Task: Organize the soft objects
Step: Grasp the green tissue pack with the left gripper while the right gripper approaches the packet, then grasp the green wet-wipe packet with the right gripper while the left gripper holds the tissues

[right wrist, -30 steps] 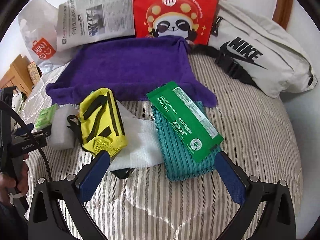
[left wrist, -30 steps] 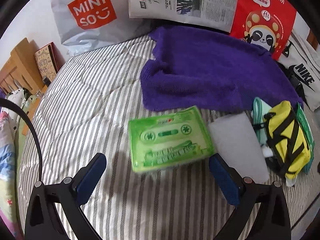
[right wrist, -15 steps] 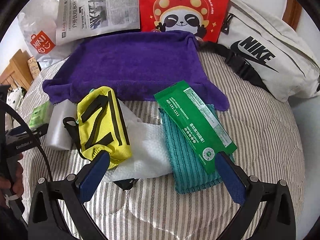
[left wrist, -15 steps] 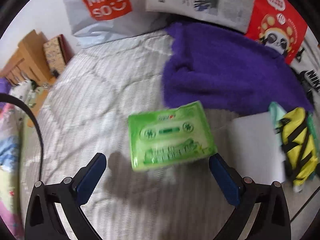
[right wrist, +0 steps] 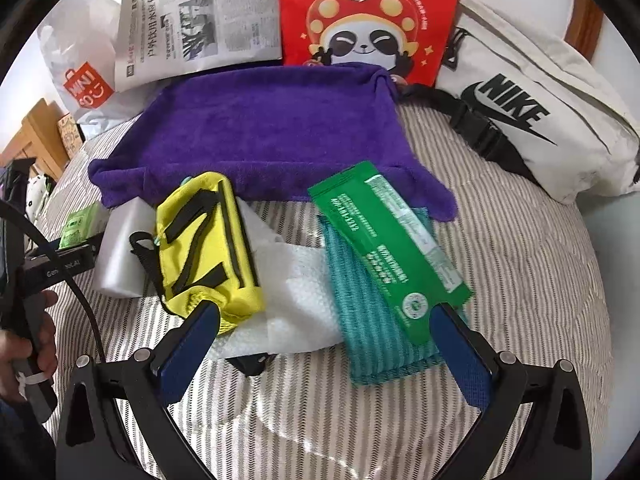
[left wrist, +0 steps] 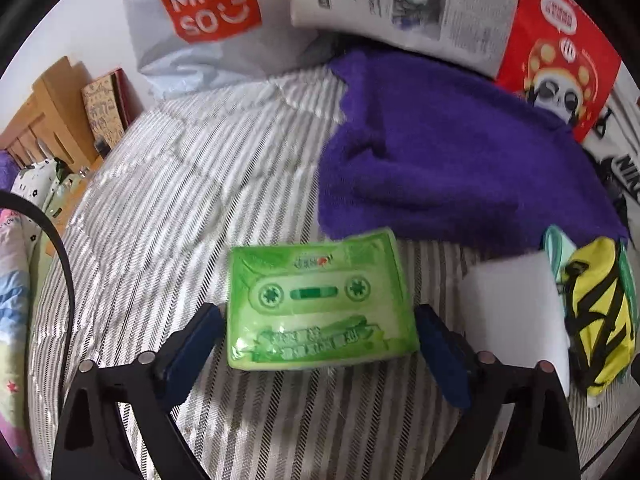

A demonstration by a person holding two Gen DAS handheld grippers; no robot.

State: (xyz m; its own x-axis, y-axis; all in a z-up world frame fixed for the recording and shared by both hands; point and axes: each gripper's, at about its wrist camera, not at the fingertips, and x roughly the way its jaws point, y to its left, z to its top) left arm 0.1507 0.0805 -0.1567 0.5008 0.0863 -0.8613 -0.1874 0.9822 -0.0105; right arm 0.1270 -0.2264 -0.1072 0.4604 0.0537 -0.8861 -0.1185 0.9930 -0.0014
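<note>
The left gripper (left wrist: 318, 344) has its jaws spread wide, the green tissue pack (left wrist: 320, 300) lying between them on the striped bed (left wrist: 168, 200). The right gripper (right wrist: 324, 336) is likewise wide apart, with the yellow pouch (right wrist: 208, 248) touching its left jaw and the green packet (right wrist: 388, 240) at its right jaw.

Soft, even daylight fills both fisheye views, with black vignetting at the corners and straight lines bowing toward the rims. The left wrist view is smeared by motion blur across the purple towel (left wrist: 448, 160) and striped bedspread (left wrist: 192, 208). The right wrist view is sharper, with pale glare on the bedspread's sheen and faint shadows beneath the objects
</note>
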